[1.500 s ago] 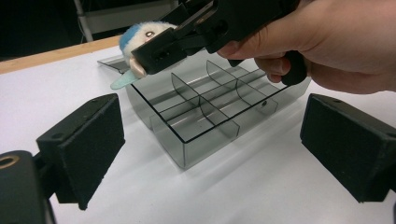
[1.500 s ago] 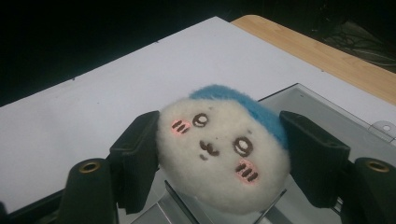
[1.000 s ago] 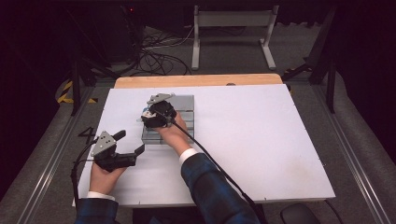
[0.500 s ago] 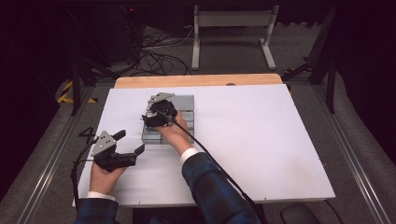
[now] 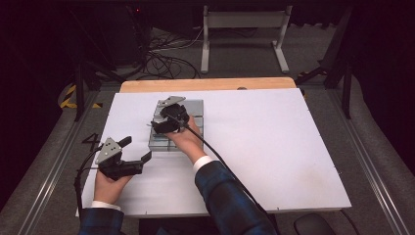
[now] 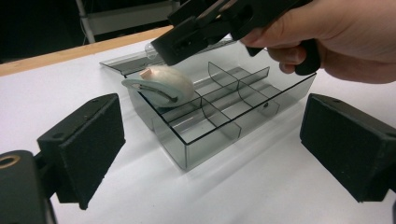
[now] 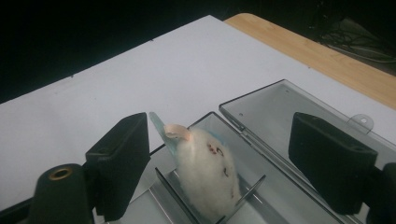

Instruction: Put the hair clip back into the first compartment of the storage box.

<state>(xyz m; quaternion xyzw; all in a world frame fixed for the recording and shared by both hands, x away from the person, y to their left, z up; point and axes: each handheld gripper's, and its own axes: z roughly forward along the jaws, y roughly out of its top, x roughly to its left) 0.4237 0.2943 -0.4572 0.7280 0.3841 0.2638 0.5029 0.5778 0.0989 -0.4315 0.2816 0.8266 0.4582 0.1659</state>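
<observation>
High view: left tool (image 5: 136, 152) released, low over the white surface (image 5: 274, 142); right tool (image 5: 164, 125) above the clear divided box (image 5: 195, 108). Left gripper view: pads spread wide, white plush toy (image 6: 163, 86) lying tilted in a far corner compartment. Right gripper view: pads apart, toy between but untouched.

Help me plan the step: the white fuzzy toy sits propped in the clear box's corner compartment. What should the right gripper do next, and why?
Probably lower and close on the toy: the right gripper hovers above it, jaws open on either side, while the left gripper waits open, off the box.
</observation>
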